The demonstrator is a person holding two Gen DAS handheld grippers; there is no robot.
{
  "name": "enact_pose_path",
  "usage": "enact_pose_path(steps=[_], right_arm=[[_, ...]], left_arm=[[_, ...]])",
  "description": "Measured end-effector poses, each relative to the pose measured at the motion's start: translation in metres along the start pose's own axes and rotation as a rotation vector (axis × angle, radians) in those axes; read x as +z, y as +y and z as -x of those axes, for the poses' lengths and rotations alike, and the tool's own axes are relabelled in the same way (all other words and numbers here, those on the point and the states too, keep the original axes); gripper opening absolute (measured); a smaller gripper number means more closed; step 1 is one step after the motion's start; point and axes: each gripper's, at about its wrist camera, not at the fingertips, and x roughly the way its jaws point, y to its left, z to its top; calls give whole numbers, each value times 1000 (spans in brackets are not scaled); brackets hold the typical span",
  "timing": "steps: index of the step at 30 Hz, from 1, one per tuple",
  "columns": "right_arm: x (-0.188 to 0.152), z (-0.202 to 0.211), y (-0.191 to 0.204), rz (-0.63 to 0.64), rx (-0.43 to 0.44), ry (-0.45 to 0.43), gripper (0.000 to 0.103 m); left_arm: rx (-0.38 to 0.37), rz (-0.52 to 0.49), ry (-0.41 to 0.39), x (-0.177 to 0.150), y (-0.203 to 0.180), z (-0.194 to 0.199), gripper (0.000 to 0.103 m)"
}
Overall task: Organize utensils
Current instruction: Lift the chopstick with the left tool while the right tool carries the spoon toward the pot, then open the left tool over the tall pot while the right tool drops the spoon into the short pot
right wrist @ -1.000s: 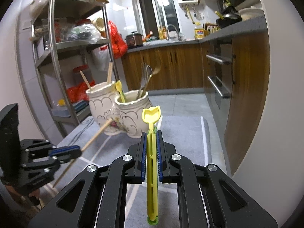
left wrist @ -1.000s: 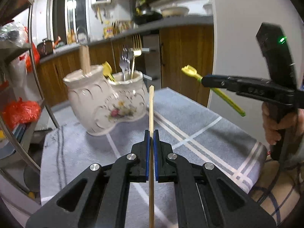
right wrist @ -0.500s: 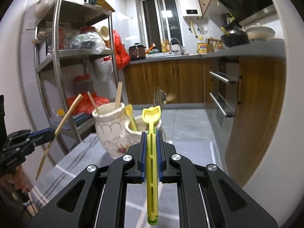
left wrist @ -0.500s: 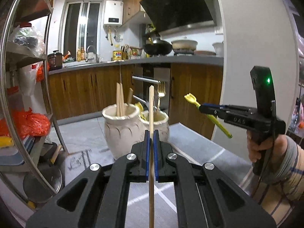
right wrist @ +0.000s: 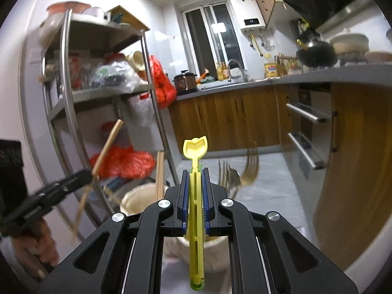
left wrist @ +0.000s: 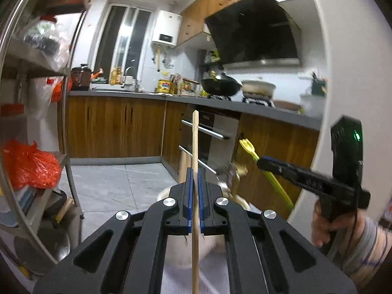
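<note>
Left tool [left wrist: 194, 171] clamping chopstick [left wrist: 195, 142] (upright), right tool [right wrist: 195, 171] clamping yellow utensil [right wrist: 195, 147]

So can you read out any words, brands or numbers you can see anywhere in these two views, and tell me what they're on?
None can be read.
Water heater display: digits, too small.
Yellow oil bottle label: blurred.
Right gripper arm marking: blurred.
Yellow container on the counter: print blurred.
</note>
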Motion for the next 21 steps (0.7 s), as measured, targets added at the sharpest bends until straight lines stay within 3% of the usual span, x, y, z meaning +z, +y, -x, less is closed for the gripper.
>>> enact_pose_path(steps=[5,11,21], right_arm=[[1,-30,-5,-40,29,-10,11],[-7,-56,-11,-50,27,-26,11],[-20,-75,-6,28,-53,12,11]], left_arm=[[-2,102,-75,15,22,-34,3],[22,90,-158,29,19,-62,3],[32,88,-98,8,24,-85,3]])
